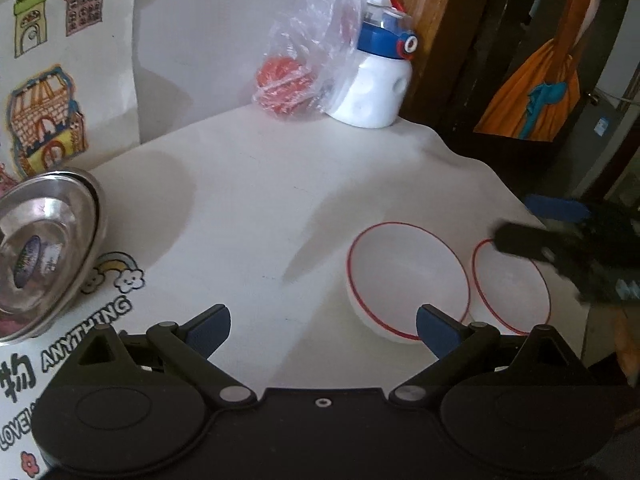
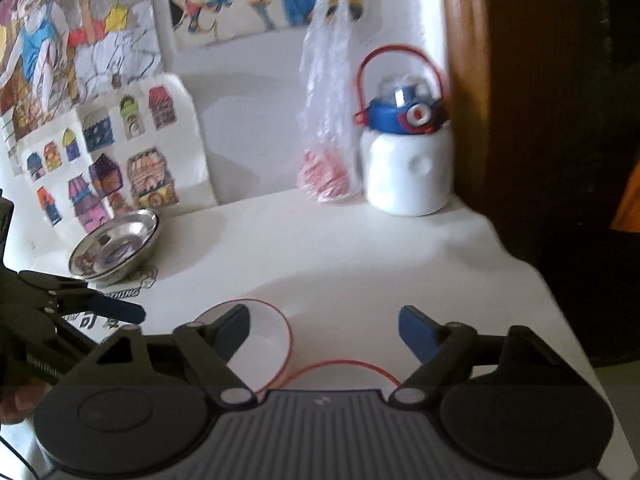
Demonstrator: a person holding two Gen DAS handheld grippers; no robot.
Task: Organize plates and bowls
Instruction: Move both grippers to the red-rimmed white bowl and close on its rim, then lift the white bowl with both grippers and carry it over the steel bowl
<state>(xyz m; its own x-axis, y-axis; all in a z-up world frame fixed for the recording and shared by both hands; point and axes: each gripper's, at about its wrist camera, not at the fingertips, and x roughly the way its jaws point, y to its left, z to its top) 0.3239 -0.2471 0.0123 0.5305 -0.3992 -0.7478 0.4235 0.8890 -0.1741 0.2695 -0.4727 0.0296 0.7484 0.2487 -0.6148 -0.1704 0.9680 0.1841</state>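
Two white bowls with red rims sit side by side on the white table. In the left wrist view the larger-looking bowl (image 1: 406, 280) lies just ahead of my left gripper's right finger; the second bowl (image 1: 512, 288) is to its right. My left gripper (image 1: 322, 326) is open and empty. My right gripper (image 1: 552, 224) hovers over the second bowl's far rim. In the right wrist view my right gripper (image 2: 324, 330) is open and empty above both bowls (image 2: 266, 340) (image 2: 344, 374). A steel bowl (image 1: 44, 252) (image 2: 114, 246) sits tilted at the left.
A white bottle with a blue lid (image 1: 374, 76) (image 2: 408, 160) and a plastic bag holding something red (image 1: 298, 64) (image 2: 326, 160) stand at the table's back. A printed bag (image 1: 44, 92) stands at the left. The table edge (image 1: 516, 188) drops off at the right, beside dark wooden furniture.
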